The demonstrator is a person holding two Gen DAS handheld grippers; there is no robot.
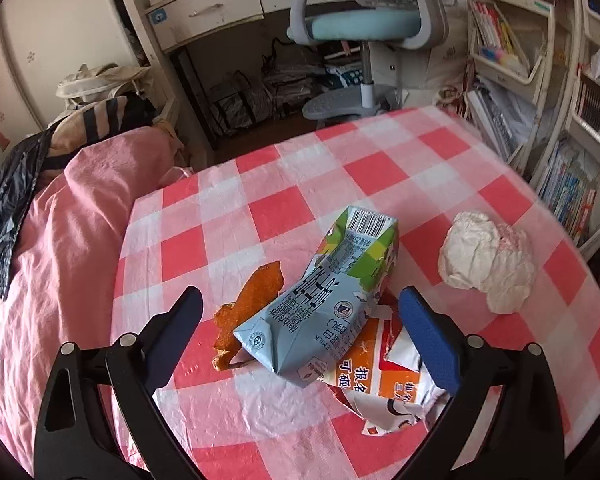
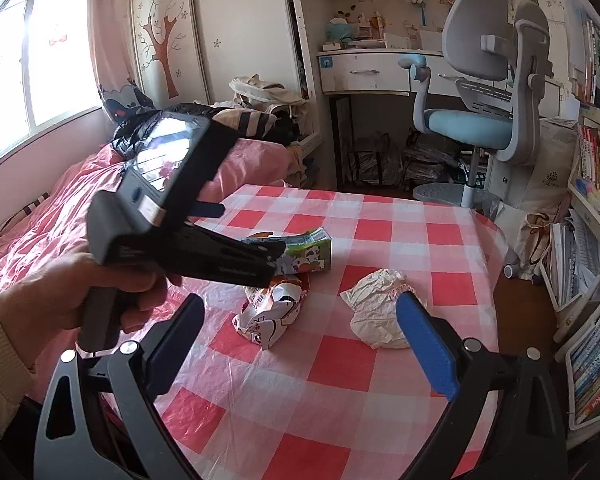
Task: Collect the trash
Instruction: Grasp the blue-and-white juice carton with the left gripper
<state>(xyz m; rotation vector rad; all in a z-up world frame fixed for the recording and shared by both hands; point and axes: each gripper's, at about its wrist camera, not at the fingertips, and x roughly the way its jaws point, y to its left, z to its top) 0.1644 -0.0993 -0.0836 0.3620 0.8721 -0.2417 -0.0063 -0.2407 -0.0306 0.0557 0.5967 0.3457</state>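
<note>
A: Left gripper (image 1: 300,320) is lined up over the milk carton (image 1: 324,300), jaws spread wide with the carton between them, not yet touching.

B: So this looks like the reach-in step, nothing grabbed so far. The carton lies tilted on the checked tablecloth (image 1: 380,172), resting on a crumpled wrapper (image 1: 384,396), with a strip of orange peel (image 1: 252,300) just beside it.

A: And the right gripper (image 2: 300,336)? Wide open too, holding nothing, hanging above the cloth near the wad of white paper (image 2: 376,308).

B: Next move, I'd say: ease the left down and close across the carton's narrow sides. Where the trash goes, I can't tell; no bin shows.
</note>
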